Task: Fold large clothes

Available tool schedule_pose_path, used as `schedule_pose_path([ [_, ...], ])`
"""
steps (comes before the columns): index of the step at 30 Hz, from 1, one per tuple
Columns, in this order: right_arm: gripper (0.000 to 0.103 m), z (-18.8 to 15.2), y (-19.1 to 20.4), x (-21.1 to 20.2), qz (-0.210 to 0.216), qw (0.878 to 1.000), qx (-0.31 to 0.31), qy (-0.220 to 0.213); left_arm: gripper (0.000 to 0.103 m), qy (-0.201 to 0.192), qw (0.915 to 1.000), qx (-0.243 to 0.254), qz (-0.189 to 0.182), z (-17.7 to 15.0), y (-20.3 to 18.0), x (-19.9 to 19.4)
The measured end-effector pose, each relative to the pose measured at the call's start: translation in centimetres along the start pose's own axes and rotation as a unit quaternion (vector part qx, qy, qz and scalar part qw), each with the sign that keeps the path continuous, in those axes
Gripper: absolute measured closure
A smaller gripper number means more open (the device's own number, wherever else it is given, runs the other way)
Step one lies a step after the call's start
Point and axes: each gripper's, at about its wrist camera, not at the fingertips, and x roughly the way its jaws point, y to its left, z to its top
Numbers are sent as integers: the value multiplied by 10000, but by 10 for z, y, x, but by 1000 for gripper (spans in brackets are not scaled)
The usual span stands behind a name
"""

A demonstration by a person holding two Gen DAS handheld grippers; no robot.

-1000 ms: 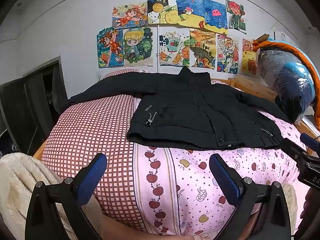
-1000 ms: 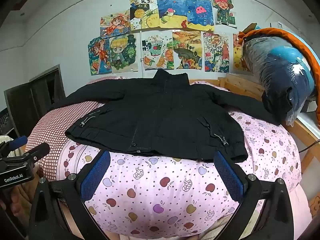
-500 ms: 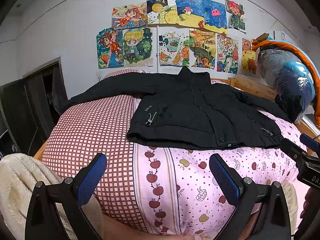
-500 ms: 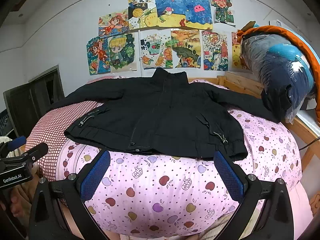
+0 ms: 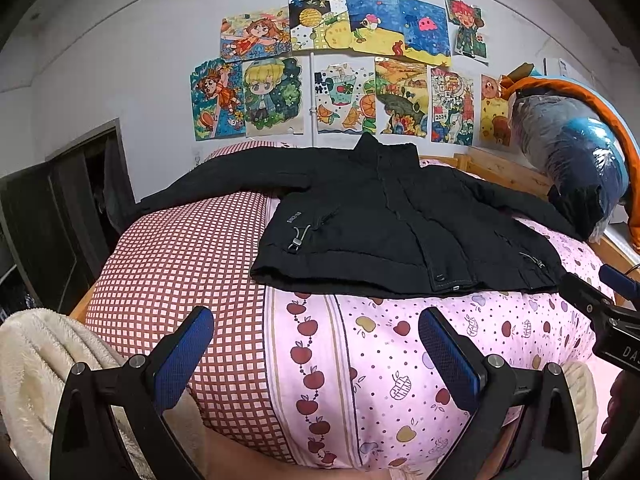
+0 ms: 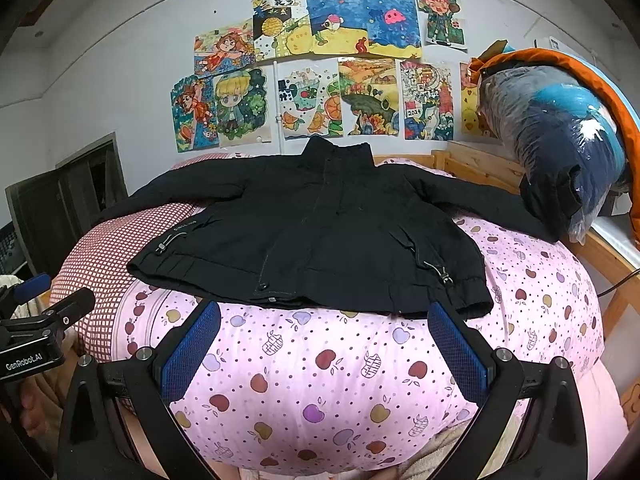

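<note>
A black jacket (image 5: 384, 224) lies flat on the bed, front up, zipped, collar toward the wall and both sleeves spread out to the sides. It also shows in the right wrist view (image 6: 320, 228). My left gripper (image 5: 316, 344) is open and empty, hovering before the bed's near edge, short of the jacket's hem. My right gripper (image 6: 324, 340) is open and empty, just below the hem's right half. Each gripper shows at the edge of the other's view.
The bed carries a pink apple-print quilt (image 6: 360, 380) and a red checked cover (image 5: 180, 264) on the left. A bagged bundle of bedding (image 6: 560, 136) sits at the right on a wooden rail. A cream fleece blanket (image 5: 36, 360) lies lower left. A dark cabinet (image 5: 48, 224) stands at left.
Both grippers have crept slightly closer to the bed; the jacket has not moved and both stay open.
</note>
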Motion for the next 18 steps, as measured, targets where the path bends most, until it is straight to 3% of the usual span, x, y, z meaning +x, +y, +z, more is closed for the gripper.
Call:
schedule_pose_path([
  [18,1,-4,-4,-1,-48,9999,119,-23,0,-29,10000,71,17,1,-4,-4],
])
